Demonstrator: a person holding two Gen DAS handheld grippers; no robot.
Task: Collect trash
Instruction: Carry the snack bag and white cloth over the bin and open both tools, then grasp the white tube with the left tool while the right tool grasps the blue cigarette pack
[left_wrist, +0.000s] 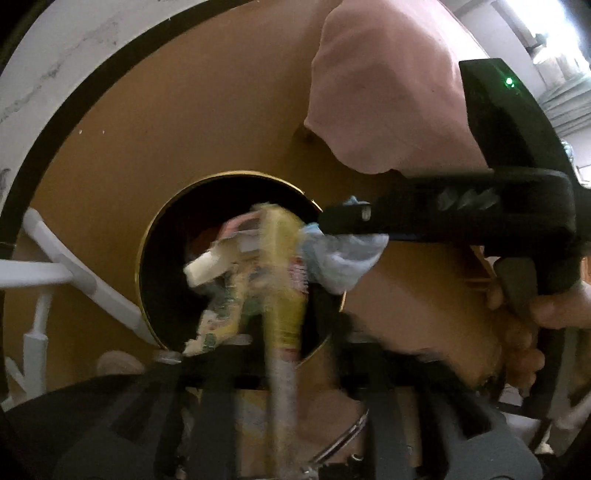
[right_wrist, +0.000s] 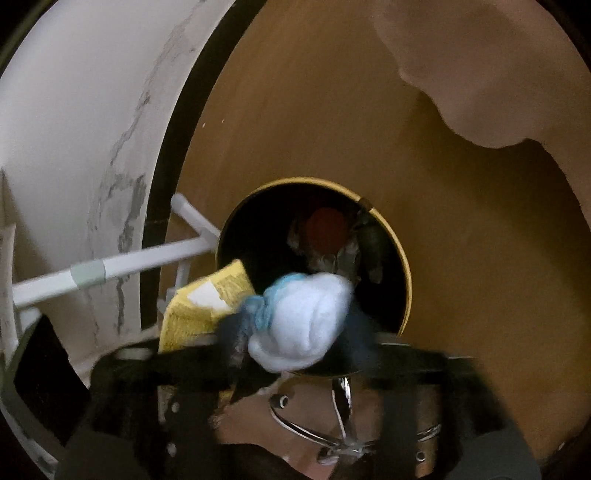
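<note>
A round black bin with a gold rim (left_wrist: 236, 174) stands on a tan floor, right below both grippers. My left gripper (left_wrist: 284, 358) is open over its mouth. A blurred yellow printed wrapper (left_wrist: 284, 280) hangs loose between the wide-set fingers, with more crumpled wrappers (left_wrist: 218, 266) beside it. My right gripper (right_wrist: 299, 339) is open too, over the bin's rim (right_wrist: 404, 266). A crumpled white and blue tissue (right_wrist: 303, 325) lies loose between its fingers. From the left wrist view the right gripper (left_wrist: 332, 221) comes in from the right, tissue (left_wrist: 343, 258) under its tip. Dark trash and something orange (right_wrist: 327, 229) lie inside the bin.
A white marbled wall (right_wrist: 74, 129) with a black baseboard runs along the left. White rack tubes (left_wrist: 74, 266) stand close to the bin's left side. Pink fabric (left_wrist: 388, 92) hangs at the upper right. A person's hand (left_wrist: 535, 306) holds the right gripper's handle.
</note>
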